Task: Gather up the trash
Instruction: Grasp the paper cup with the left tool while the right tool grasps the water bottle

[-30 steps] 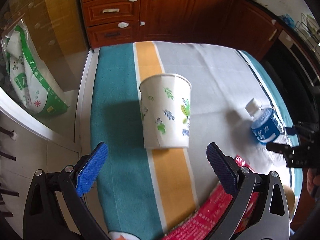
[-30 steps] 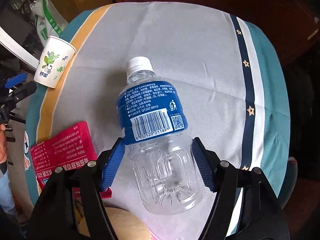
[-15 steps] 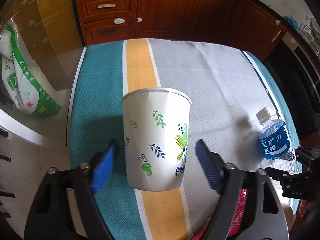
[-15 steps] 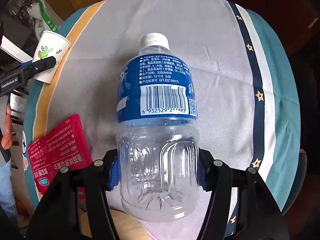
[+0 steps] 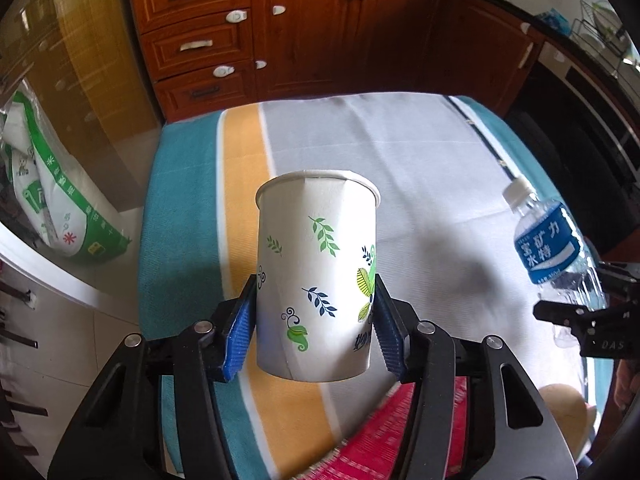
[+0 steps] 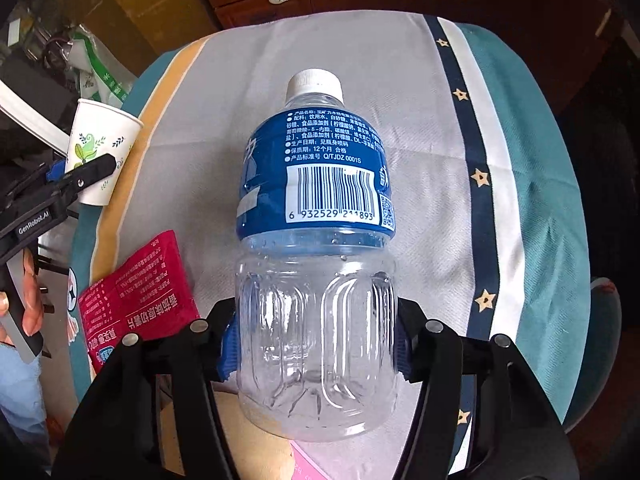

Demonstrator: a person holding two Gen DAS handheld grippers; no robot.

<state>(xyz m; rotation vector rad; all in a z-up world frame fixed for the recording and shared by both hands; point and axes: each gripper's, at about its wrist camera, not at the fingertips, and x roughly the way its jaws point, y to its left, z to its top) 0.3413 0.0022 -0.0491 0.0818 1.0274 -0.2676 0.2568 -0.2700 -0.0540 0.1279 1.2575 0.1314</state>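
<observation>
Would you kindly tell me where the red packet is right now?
The red packet lies flat on the striped tablecloth, low left in the right wrist view, beside the held bottle.

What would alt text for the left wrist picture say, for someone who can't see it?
The left gripper clamps a white paper cup printed with leaves between blue pads, above a striped tablecloth. At right, another gripper holds a blue-labelled plastic bottle; wooden cabinets stand behind.

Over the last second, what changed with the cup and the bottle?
The left gripper moved in and closed on the paper cup. The right gripper tightened on the plastic bottle and both now look lifted. The red packet stayed on the striped cloth.
</observation>
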